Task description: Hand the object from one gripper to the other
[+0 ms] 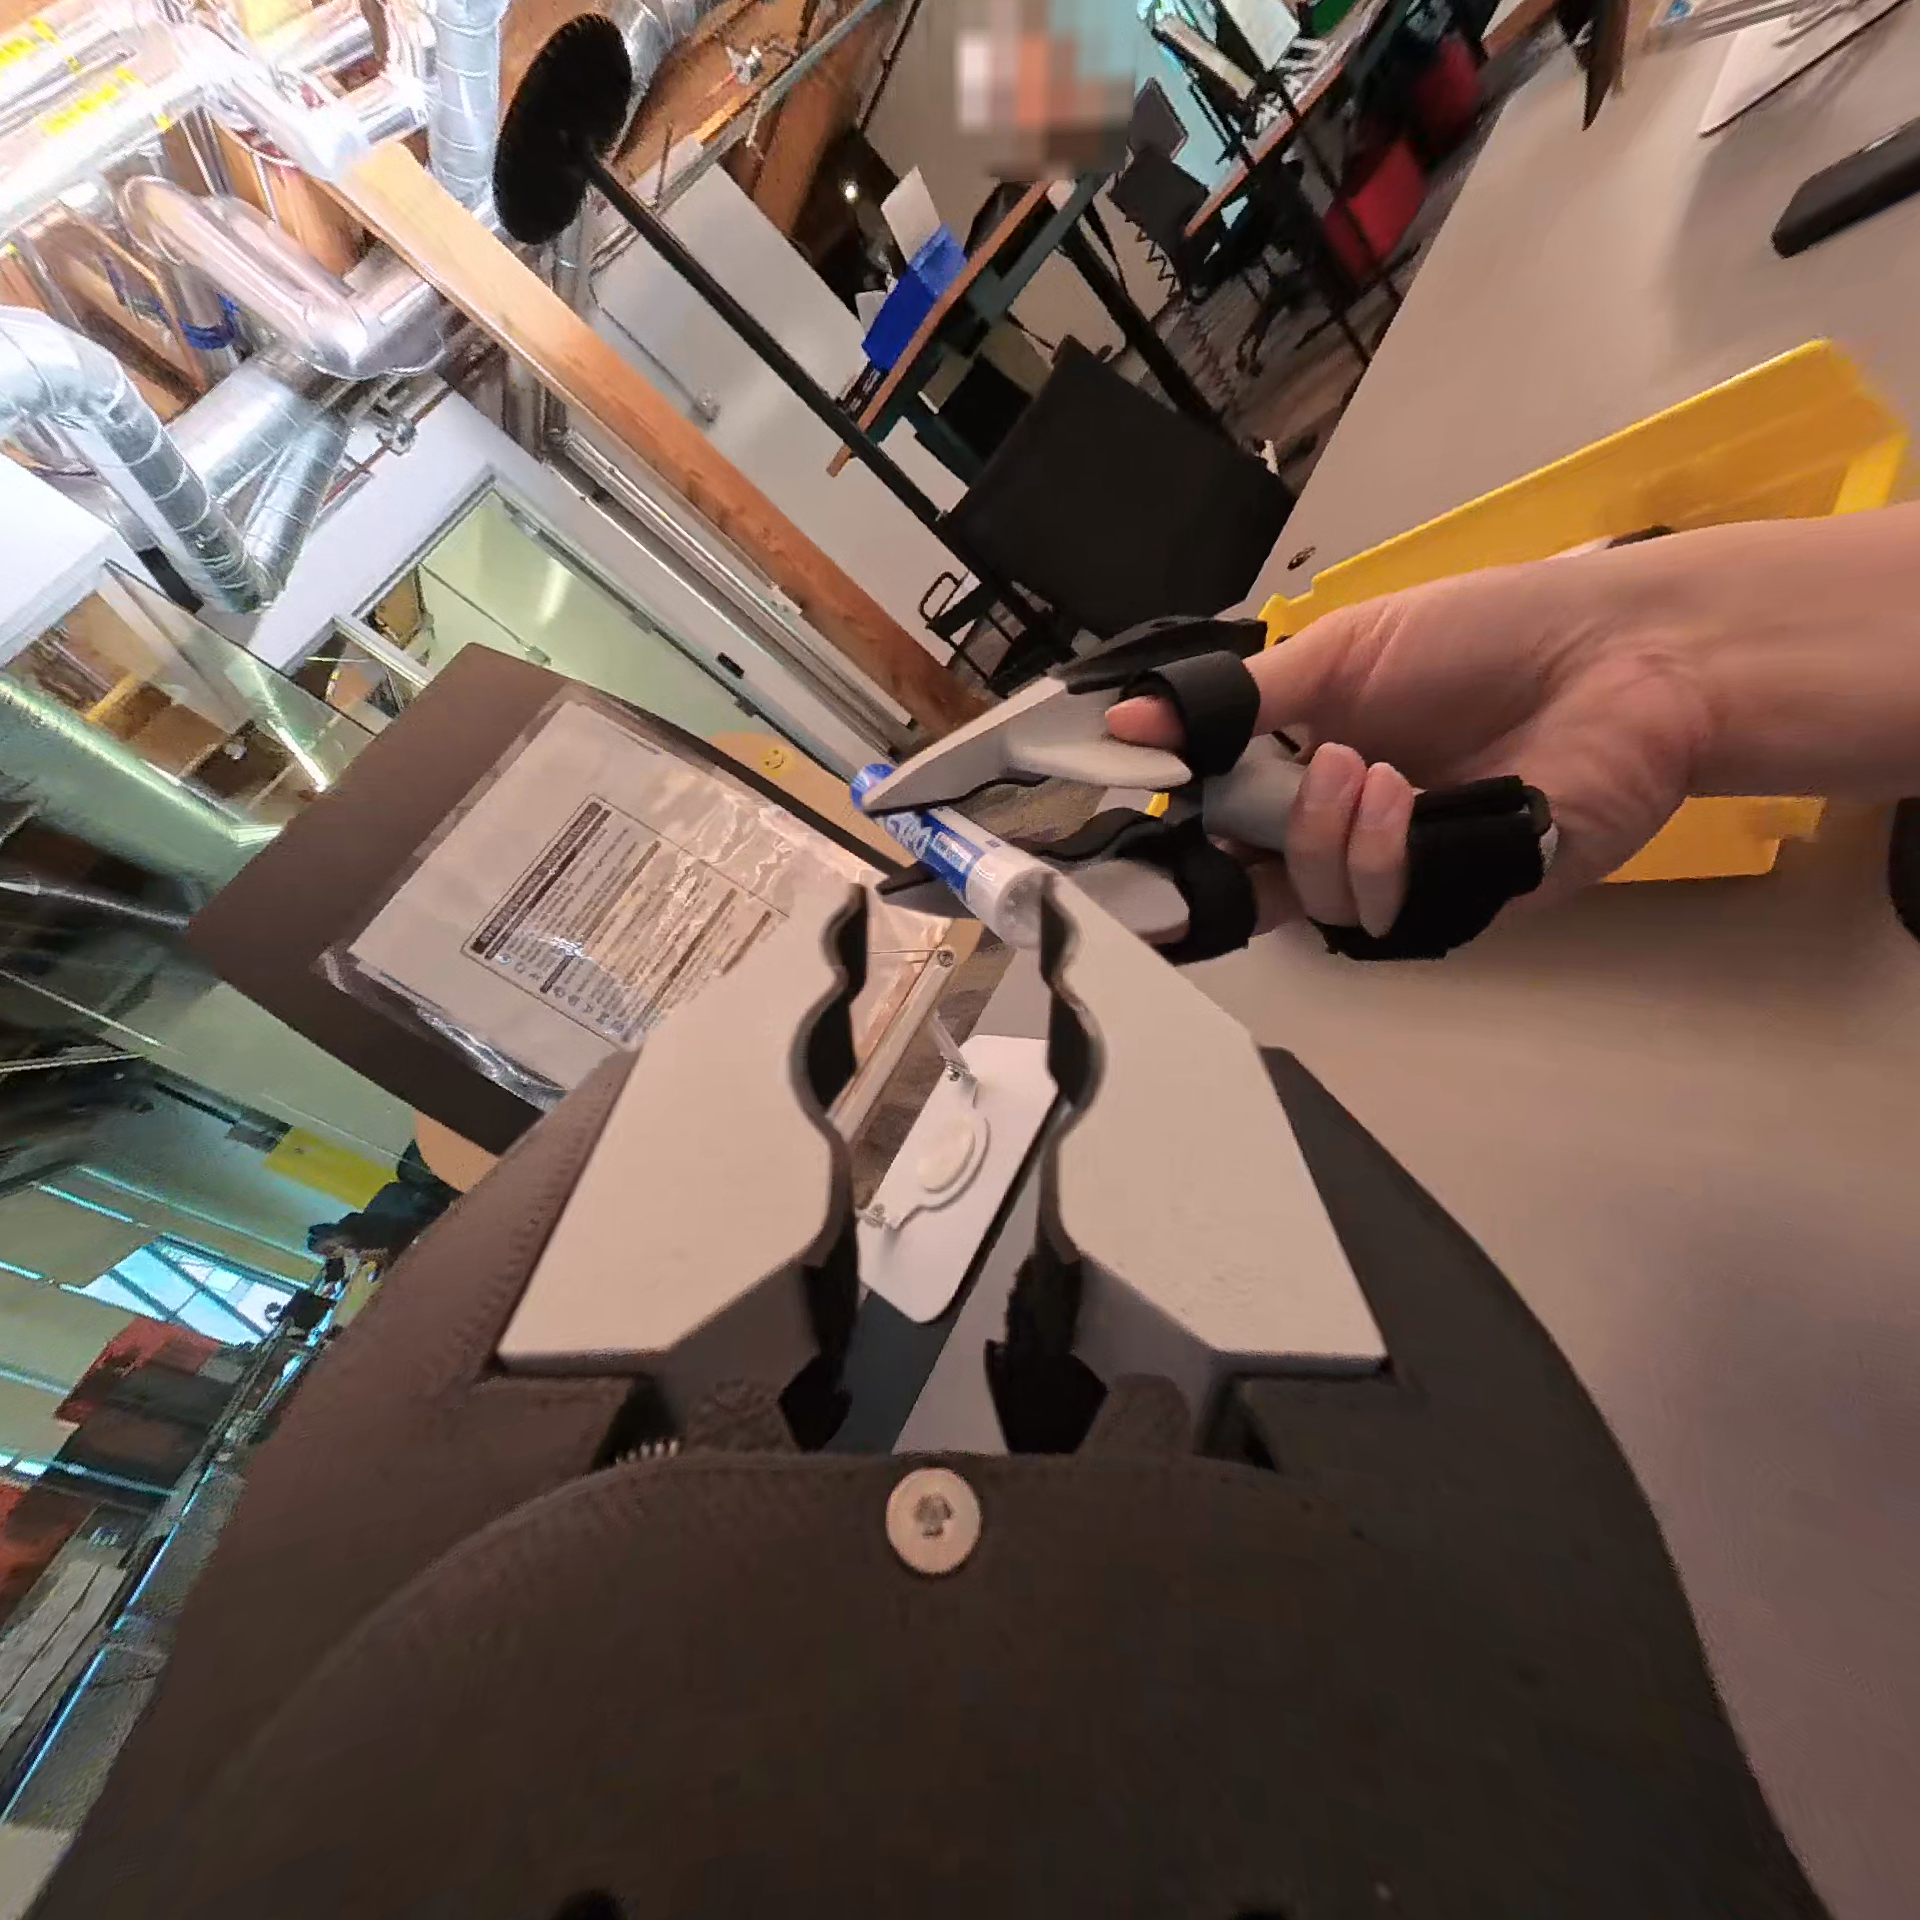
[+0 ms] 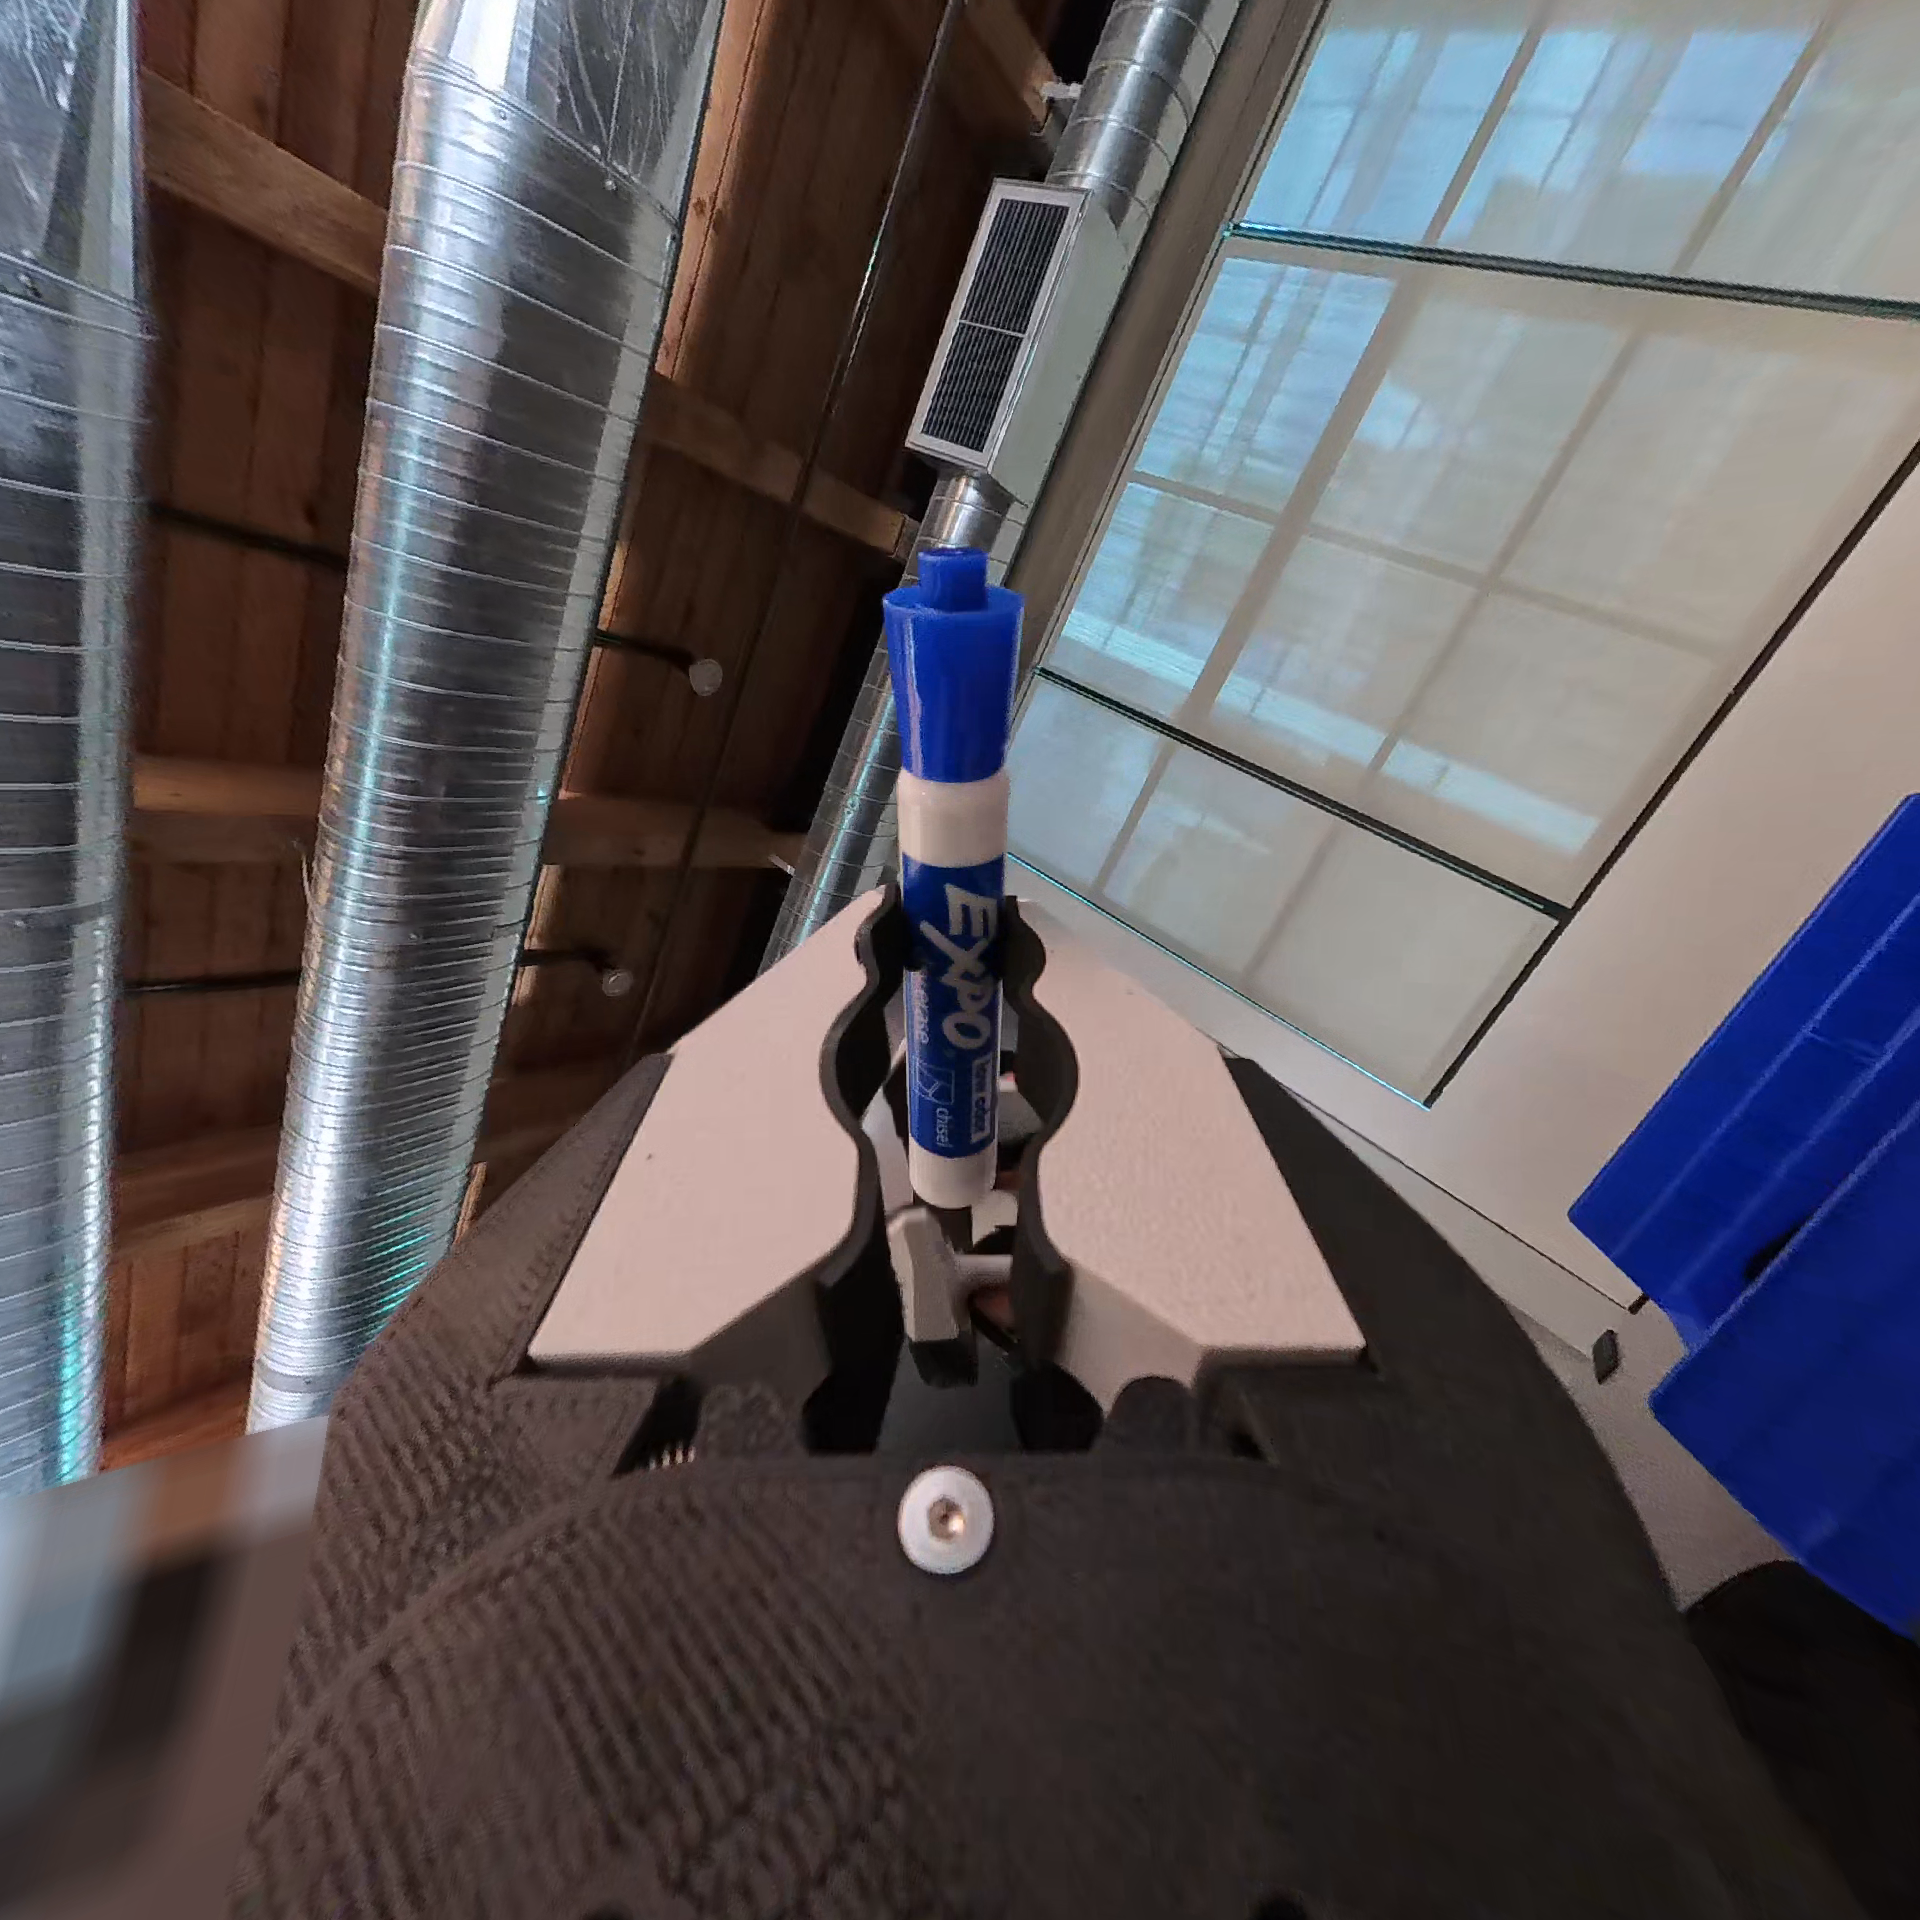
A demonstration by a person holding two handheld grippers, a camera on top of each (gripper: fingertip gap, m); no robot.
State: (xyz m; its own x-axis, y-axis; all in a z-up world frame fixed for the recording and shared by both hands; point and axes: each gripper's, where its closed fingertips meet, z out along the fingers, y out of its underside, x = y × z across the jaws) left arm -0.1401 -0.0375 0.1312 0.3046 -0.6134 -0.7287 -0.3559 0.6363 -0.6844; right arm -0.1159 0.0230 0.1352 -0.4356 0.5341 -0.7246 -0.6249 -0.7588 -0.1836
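A blue-and-white marker with a blue cap is clamped near its middle in my right gripper, cap end sticking out past the fingertips. In the left wrist view a hand holds the right gripper, shut on the marker, just ahead of my left gripper. The left gripper is open and empty. The marker's white end lies close to the left gripper's right fingertip; I cannot tell if they touch. Part of the left gripper shows through the gap under the marker in the right wrist view.
A yellow bin stands on the pale table behind the hand. A dark flat object lies farther back. A brown board with a plastic-sleeved sheet is ahead on the left. A blue bin is at the right gripper's right. Spacing between my two grippers at the tips: around 6 cm.
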